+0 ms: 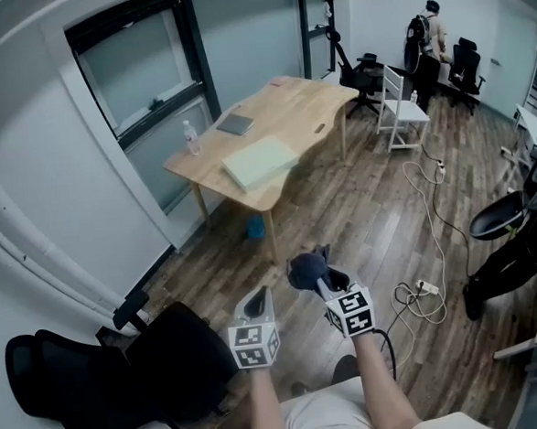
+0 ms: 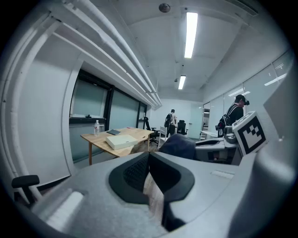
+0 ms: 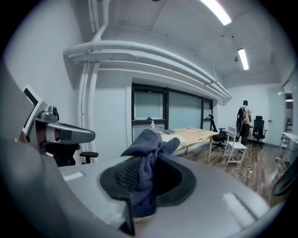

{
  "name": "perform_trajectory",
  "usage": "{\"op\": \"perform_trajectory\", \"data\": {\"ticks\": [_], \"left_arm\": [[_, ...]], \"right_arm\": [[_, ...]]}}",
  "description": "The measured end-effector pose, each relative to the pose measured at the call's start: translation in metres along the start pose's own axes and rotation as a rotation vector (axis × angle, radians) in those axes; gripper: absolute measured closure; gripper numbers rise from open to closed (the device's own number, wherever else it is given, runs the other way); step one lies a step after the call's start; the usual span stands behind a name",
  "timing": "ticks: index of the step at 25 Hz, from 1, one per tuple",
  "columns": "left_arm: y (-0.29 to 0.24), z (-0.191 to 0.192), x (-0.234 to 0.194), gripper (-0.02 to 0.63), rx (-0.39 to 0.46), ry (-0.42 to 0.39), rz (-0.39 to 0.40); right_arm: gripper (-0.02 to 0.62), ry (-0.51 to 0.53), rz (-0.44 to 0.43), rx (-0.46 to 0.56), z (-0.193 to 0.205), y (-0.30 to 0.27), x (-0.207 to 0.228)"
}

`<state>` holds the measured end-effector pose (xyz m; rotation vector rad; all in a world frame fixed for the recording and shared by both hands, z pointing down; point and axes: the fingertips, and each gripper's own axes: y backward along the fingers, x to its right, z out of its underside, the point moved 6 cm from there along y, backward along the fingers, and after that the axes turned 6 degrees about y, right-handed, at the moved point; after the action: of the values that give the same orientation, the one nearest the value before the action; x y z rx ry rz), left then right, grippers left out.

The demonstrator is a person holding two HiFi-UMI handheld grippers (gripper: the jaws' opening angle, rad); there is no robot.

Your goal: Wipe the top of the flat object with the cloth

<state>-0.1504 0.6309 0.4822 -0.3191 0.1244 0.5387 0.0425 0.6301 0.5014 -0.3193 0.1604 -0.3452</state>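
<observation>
**Cloth in claw, desk not yet reached**

The right claw (image 3: 148,174) is clamped on a bunched dark blue cloth (image 3: 150,146), much of which stands proud of the jaws. The left claw (image 2: 149,162) is held just beside it, jaws together, nothing gripped. Both are carried over the wood floor (image 1: 370,220), well apart from the work.

A black office chair (image 1: 115,380) is noted low left. Cables (image 1: 434,216) and a power strip (image 1: 427,287) lie on the floor to the right.

Farther off, the desk (image 1: 302,106) carries the pale flat object (image 1: 260,162) near its front edge. A grey flat device (image 1: 236,123) lies behind it, and a clear bottle (image 1: 191,138) stands near both. A person (image 1: 425,33) is seen at the far end.

Risks, as judged:
- Wiping is not begun, and the cables could be caught underfoot on the approach.
- The bottle could be knocked by a wide stroke.
- The grey device could be mistaken for the target.
- So loose a bunch could be dragged from the jaws.

No brand or legible writing is made out. Only the square markers (image 1: 353,311) on the claw cubes are seen.
</observation>
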Motion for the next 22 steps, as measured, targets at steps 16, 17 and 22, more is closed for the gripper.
{"op": "perform_trajectory", "data": {"ticks": [16,17,22], "left_arm": [[-0.017,0.007,-0.041,0.598,0.041,0.117,0.001],[-0.022,0.004,-0.043,0.598,0.037,0.111,0.006],[-0.052,-0.010,-0.055,0.598,0.012,0.085,0.006]], "right_arm": [[0.511,0.002,0.020,0.000,-0.013,-0.026,0.007],[0.509,-0.008,0.007,0.000,-0.014,-0.030,0.009],[0.509,-0.018,-0.025,-0.008,-0.021,-0.057,0.020]]}}
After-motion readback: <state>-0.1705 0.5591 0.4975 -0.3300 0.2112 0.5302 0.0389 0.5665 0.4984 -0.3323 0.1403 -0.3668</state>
